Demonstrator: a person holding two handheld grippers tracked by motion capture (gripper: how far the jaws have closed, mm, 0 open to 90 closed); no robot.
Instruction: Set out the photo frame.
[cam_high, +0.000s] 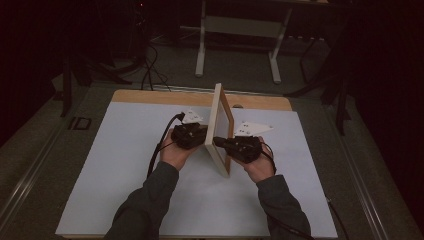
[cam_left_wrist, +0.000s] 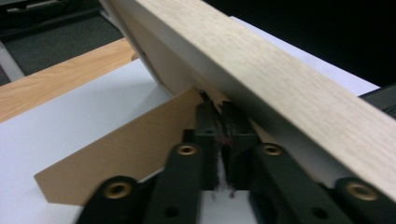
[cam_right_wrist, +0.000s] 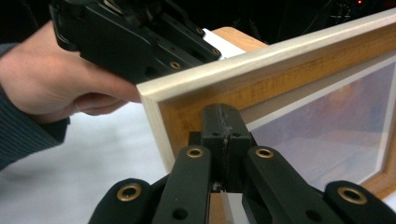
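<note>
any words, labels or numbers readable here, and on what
No text can be read.
Grey plates on the grippers: small dark marks, too small and blurred to read.
Picture frame: bare wood, no label.
White table cover: blank.

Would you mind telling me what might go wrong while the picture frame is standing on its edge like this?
The picture frame stands upright on the table, braced between the two claws; if either shifts, it may tip flat. The right claw is shut against the frame's front, so it could slip toward the glass. The left claw works at the brown backing flap, which may bend.
</note>
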